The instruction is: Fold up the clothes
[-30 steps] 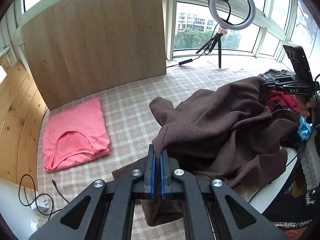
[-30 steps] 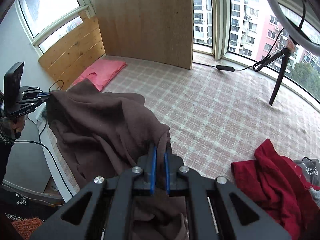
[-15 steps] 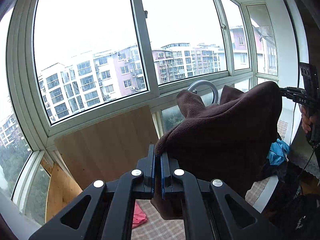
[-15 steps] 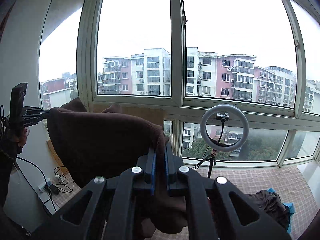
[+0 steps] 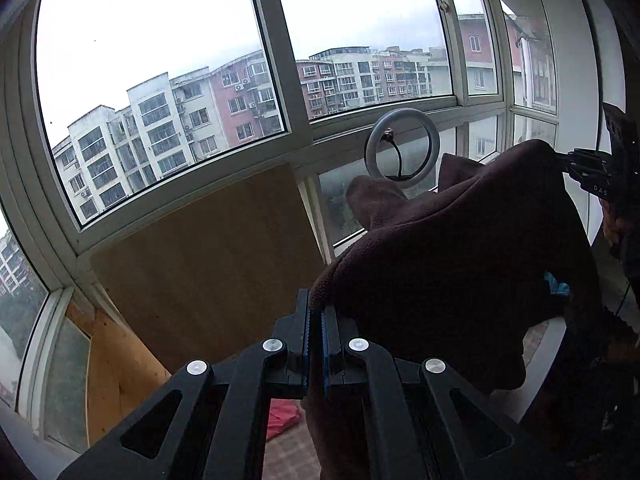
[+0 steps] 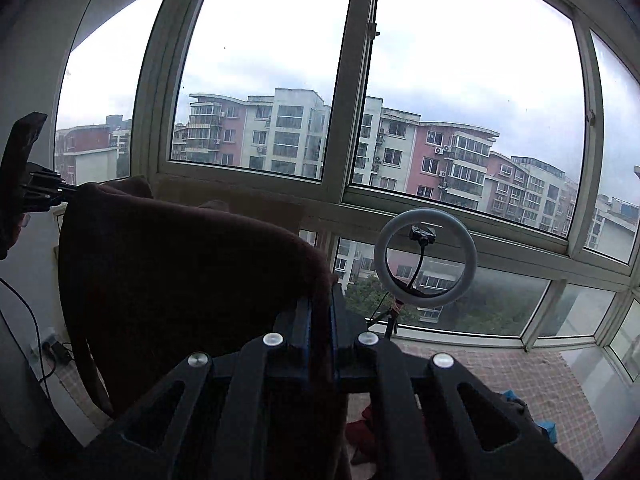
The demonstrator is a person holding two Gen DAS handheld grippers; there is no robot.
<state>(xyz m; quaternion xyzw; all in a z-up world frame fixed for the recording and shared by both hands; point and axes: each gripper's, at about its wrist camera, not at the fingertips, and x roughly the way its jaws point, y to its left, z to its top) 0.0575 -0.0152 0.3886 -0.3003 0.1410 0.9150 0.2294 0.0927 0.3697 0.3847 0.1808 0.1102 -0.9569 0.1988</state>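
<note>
Filling the background of both wrist views, the bay window (image 5: 160, 80) and the apartment blocks beyond it take up most of the frame, which suggests both tools are raised and aimed well above the checked mat (image 6: 500, 368). Against the glass leans a wooden board (image 5: 208, 256), and on the sill side stands a ring light (image 6: 426, 258) on its tripod, probably there to light the work area.

The brown fleece garment (image 5: 460, 264) is the largest thing in hand: it hangs in the air as a broad sheet stretched between the two tools, its top edge taut from one pinch point to the other and its lower part drooping toward the mat. Holding it by two points along one edge looks like a way to let gravity pull it flat, so the shape can be read before it is laid down and folded.

Low in the views, a pink cloth (image 5: 284, 416) and a red garment (image 6: 360, 428) lie on the mat, largely hidden behind the tool bodies.

The left gripper (image 5: 315, 320) is pinched nearly closed, its blue pads clamping a fold of the fleece that rises directly out of the jaws. The right gripper (image 6: 320, 320) is likewise squeezed almost together on the opposite end of that edge, with the cloth draped over its tip. In my judgement the folding proper has not yet begun.
</note>
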